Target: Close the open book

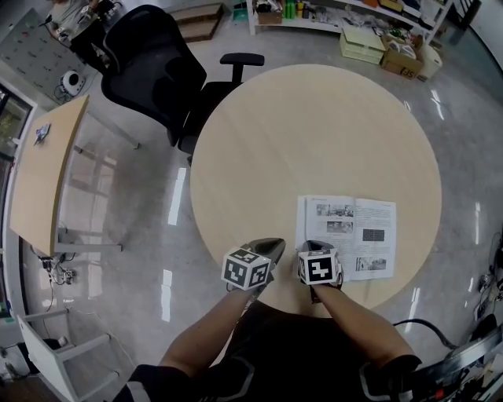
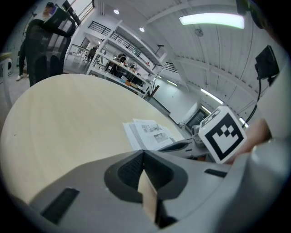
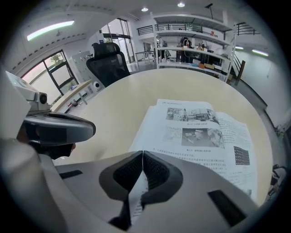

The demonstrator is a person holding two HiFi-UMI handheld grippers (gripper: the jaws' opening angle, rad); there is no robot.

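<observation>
An open book (image 1: 350,235) lies flat on the round wooden table (image 1: 314,133), near its front edge at the right. My right gripper (image 1: 314,248) sits at the near left corner of the book (image 3: 200,127); its jaws (image 3: 142,152) are shut, and the edge of the left page runs in between the pads. Just left of it my left gripper (image 1: 271,248) hovers over the table edge. In the left gripper view its jaws (image 2: 143,152) meet at the tips with nothing in them, and the book (image 2: 148,132) lies ahead to the right.
A black office chair (image 1: 153,67) stands at the table's far left. A second wooden table (image 1: 43,180) is further left. Shelves (image 1: 314,16) and cardboard boxes (image 1: 401,59) line the back wall.
</observation>
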